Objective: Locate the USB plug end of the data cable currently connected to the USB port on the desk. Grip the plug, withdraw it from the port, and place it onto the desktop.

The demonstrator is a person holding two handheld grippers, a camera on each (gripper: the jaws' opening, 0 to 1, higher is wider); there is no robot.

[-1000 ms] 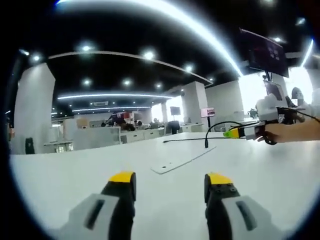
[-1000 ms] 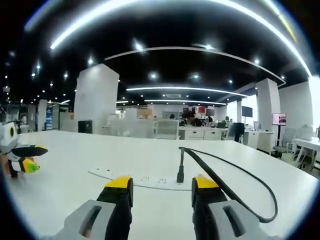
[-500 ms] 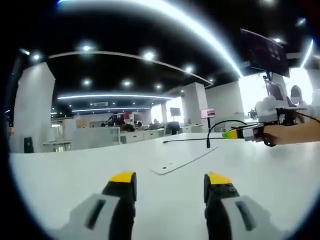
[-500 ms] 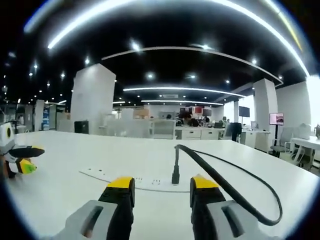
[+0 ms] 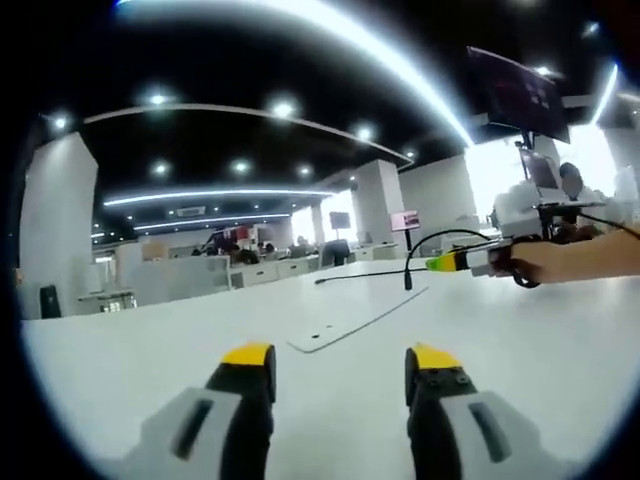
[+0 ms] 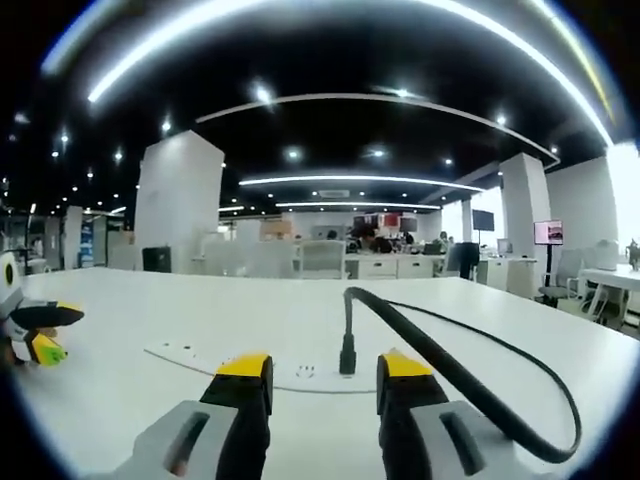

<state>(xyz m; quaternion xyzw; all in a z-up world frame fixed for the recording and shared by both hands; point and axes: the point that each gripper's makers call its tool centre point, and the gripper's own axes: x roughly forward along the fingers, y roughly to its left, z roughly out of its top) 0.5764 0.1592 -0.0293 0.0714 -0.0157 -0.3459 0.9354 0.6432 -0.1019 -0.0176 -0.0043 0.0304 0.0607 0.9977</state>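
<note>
2 grippers work over 1 white desk point(image 6: 120, 310). 1 black data cable point(image 6: 470, 375) ends in 1 USB plug point(image 6: 347, 355), standing upright in the flat white port panel point(image 6: 200, 357) set in the desktop; the cable rises from the plug, arches over and loops across the desk at the right. Right gripper point(image 6: 316, 372), in the right gripper view: yellow-tipped jaws apart, holding nothing, the plug seen between them just beyond the tips. Left gripper point(image 5: 340, 360), in its own view: jaws apart, empty, well apart from the panel point(image 5: 355, 322) and plug point(image 5: 407, 274). 1 hand point(image 5: 545, 262) holds the right gripper near the plug. Background: open office, pillars, ceiling lights.
</note>
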